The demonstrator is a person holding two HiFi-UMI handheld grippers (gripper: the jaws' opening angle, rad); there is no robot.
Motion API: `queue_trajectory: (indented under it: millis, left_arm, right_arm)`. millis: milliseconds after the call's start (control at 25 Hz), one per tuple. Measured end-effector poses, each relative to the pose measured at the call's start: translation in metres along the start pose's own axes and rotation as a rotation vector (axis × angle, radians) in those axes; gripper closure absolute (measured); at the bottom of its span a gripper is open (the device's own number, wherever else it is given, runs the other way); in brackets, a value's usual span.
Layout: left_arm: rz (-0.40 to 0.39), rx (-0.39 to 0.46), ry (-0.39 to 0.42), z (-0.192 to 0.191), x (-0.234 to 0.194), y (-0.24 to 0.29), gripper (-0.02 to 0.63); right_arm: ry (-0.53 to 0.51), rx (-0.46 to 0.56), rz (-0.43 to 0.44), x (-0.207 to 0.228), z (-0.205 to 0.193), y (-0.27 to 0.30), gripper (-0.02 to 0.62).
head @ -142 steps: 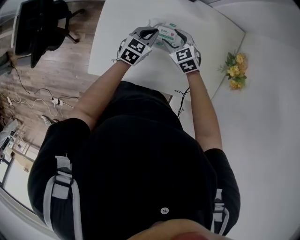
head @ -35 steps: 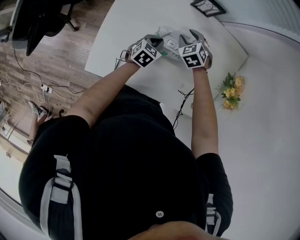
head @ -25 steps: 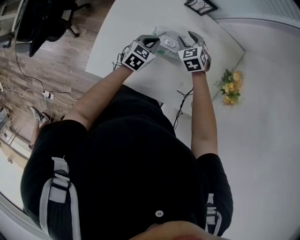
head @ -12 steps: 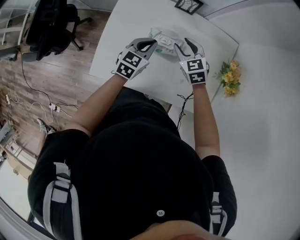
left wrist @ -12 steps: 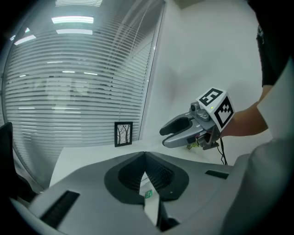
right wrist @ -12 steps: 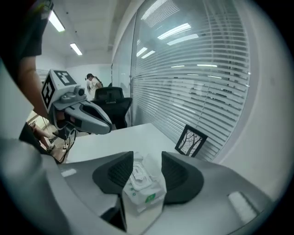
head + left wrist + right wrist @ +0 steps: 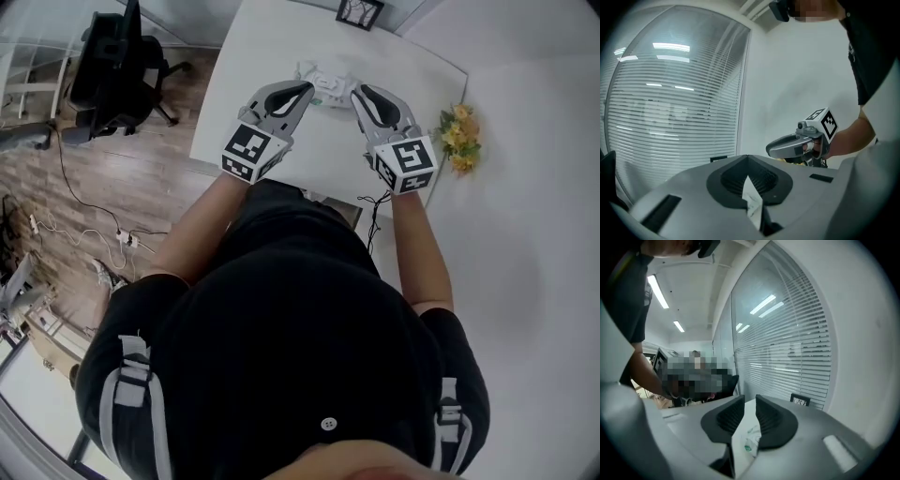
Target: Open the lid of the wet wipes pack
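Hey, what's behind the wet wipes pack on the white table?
A small dark picture frame sits at the table's far edge behind the wet wipes pack, bare tabletop between them. The left gripper and right gripper cover only the pack's near corners.

My white desk (image 7: 272, 47) carries the wet wipes pack (image 7: 323, 82) near its middle and a dark picture frame (image 7: 359, 11) at its far edge.

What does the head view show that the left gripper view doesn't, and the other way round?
Only the head view: the office chair, the wooden floor and the cables on it. Only the left gripper view: the window blinds. Both: the yellow flowers, the person's black shirt, and the right gripper, whose jaws have just closed further with nothing between them.
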State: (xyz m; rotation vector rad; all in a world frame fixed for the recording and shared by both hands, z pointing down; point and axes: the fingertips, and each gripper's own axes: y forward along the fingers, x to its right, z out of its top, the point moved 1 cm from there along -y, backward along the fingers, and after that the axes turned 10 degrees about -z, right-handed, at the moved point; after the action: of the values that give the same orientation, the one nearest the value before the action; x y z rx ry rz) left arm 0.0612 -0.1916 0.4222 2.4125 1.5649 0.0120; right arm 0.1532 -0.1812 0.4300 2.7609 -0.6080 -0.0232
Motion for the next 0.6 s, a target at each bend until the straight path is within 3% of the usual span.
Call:
queue_trajectory:
  millis: [280,600]
  left_arm:
    - [-0.038,0.081,0.050,0.043,0.039,-0.015,0.598]
    - [-0.051,0.130,0.082,0.065,0.067,-0.024,0.598]
  right_arm:
    - [-0.011,0.143,0.013,-0.019,0.042,-0.050,0.584]
    - [-0.027,0.230,0.037,-0.033,0.067,-0.087,0.584]
